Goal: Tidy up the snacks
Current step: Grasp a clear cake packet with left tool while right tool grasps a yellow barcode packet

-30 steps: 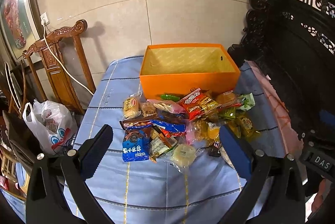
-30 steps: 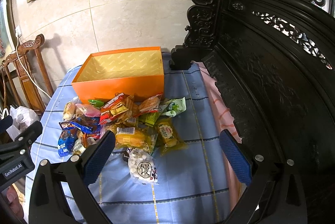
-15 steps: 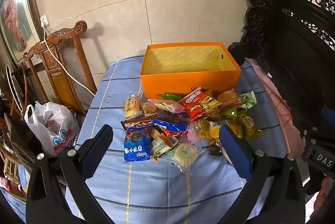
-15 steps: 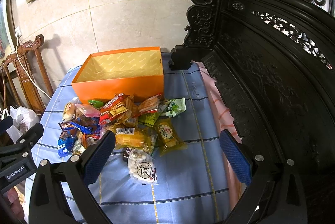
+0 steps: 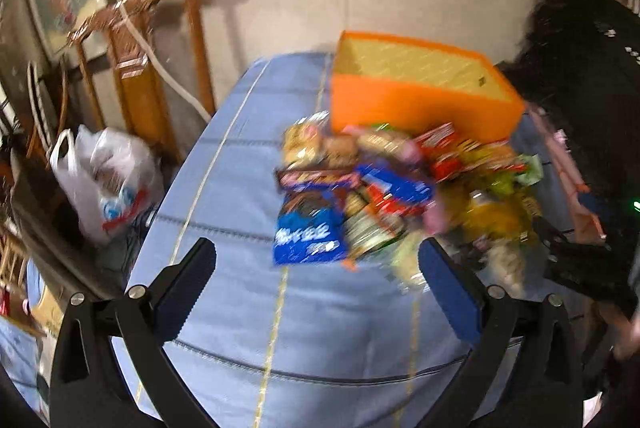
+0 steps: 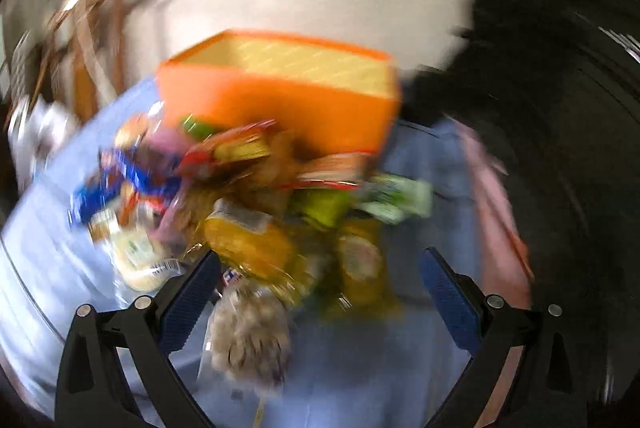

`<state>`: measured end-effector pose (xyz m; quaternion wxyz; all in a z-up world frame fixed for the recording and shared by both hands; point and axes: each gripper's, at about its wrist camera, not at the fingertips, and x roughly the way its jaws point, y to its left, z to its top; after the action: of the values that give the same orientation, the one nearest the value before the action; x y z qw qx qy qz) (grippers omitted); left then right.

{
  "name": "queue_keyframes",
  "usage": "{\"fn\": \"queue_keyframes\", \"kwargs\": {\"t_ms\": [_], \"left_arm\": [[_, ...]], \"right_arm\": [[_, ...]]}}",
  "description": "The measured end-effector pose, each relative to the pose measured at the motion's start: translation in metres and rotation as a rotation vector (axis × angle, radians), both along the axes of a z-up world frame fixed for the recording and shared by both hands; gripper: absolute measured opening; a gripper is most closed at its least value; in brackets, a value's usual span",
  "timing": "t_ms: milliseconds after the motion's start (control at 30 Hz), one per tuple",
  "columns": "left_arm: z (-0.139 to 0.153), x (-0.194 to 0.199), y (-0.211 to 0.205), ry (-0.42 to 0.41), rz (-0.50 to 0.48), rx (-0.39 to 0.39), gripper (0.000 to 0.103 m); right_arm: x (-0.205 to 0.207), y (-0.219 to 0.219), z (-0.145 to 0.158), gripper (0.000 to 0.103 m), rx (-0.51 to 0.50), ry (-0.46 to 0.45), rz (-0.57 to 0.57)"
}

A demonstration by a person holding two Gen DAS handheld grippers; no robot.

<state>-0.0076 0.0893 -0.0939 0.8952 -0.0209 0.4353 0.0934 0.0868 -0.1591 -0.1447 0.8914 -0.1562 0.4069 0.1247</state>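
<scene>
A pile of wrapped snacks [image 5: 392, 184] lies on the blue checked tablecloth [image 5: 240, 188] in front of an empty orange box [image 5: 416, 84]. A blue packet [image 5: 308, 240] lies at the pile's near left. My left gripper [image 5: 316, 292] is open and empty, just short of that packet. In the blurred right wrist view the orange box [image 6: 296, 92] stands behind the snack pile [image 6: 256, 196]. My right gripper [image 6: 320, 292] is open and empty, low over a clear bag of white pieces [image 6: 248, 336] and a yellow packet [image 6: 248, 244].
A carved wooden chair [image 5: 148, 40] and a white plastic bag [image 5: 104, 180] stand left of the table. Dark carved furniture [image 5: 580, 68] rises on the right, with a pink cloth [image 5: 568, 168] along that table edge.
Both grippers have moved forward and down toward the snack pile, which looks larger and motion-blurred now. The left view has swung left. Both stay open.
</scene>
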Motion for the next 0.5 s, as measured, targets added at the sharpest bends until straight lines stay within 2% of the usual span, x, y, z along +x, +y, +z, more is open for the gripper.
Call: {"fn": "queue_keyframes", "kwargs": {"t_ms": [67, 133, 267, 367, 433, 500], "left_arm": [[-0.011, -0.001, 0.001, -0.009, -0.014, 0.008, 0.099], [-0.027, 0.003, -0.011, -0.014, -0.077, 0.016, 0.099], [-0.059, 0.024, -0.051, 0.025, -0.236, -0.035, 0.099], [-0.081, 0.049, -0.076, 0.016, -0.299, -0.026, 0.099], [-0.094, 0.061, -0.083, 0.034, -0.339, -0.018, 0.099], [-0.109, 0.073, -0.087, 0.069, -0.387, -0.029, 0.099]], "right_arm": [[0.022, 0.02, -0.02, 0.099, -0.048, 0.04, 0.072], [0.041, 0.027, -0.033, 0.099, -0.051, 0.076, 0.097], [0.06, 0.015, -0.032, 0.099, 0.032, 0.163, 0.093], [0.065, 0.008, -0.036, 0.099, -0.004, 0.199, 0.161], [0.068, 0.011, -0.041, 0.099, 0.011, 0.246, 0.227], [0.069, 0.016, -0.045, 0.099, 0.008, 0.249, 0.293]]}}
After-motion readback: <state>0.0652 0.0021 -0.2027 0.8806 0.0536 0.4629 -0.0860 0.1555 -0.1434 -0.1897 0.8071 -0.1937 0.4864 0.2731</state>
